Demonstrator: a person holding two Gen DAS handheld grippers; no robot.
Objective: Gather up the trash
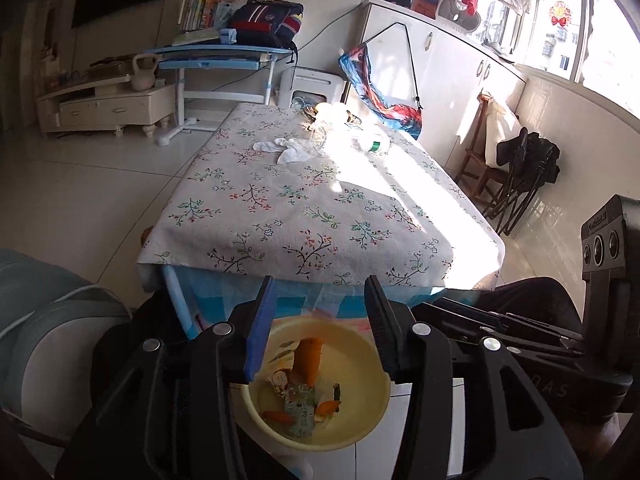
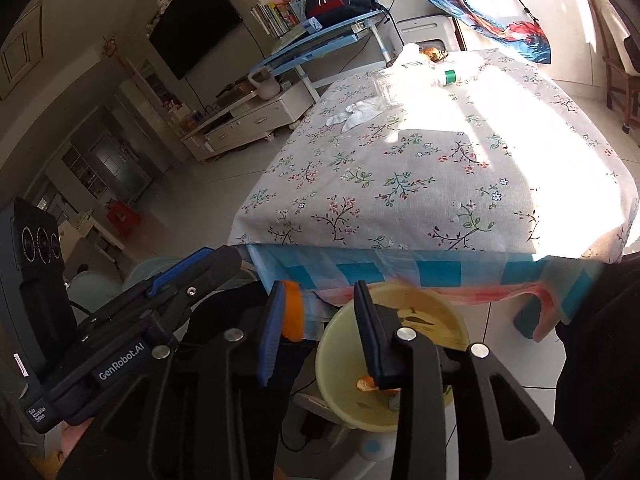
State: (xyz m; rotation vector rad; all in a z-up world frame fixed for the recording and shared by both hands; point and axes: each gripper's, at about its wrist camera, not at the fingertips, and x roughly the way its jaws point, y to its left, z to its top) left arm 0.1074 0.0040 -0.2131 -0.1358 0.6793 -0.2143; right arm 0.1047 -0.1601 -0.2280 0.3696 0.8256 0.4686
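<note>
The left tool (image 1: 320,320) stands part open over the yellow basin (image 1: 360,428) at the bottom of the frame, nothing pressed between its pads. An orange peel (image 1: 309,360) sits between the jaws, above the wrappers (image 1: 300,404) lying in the basin. The right tool (image 2: 320,320) is also part open; another peel (image 2: 293,312) clings to its left pad while the other pad stands clear. On the surface (image 1: 320,208) at the top, a tissue (image 1: 286,148) and bottle (image 1: 372,142) lie

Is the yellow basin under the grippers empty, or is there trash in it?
Not empty: the yellow basin holds orange peel pieces and paper wrappers.
</note>
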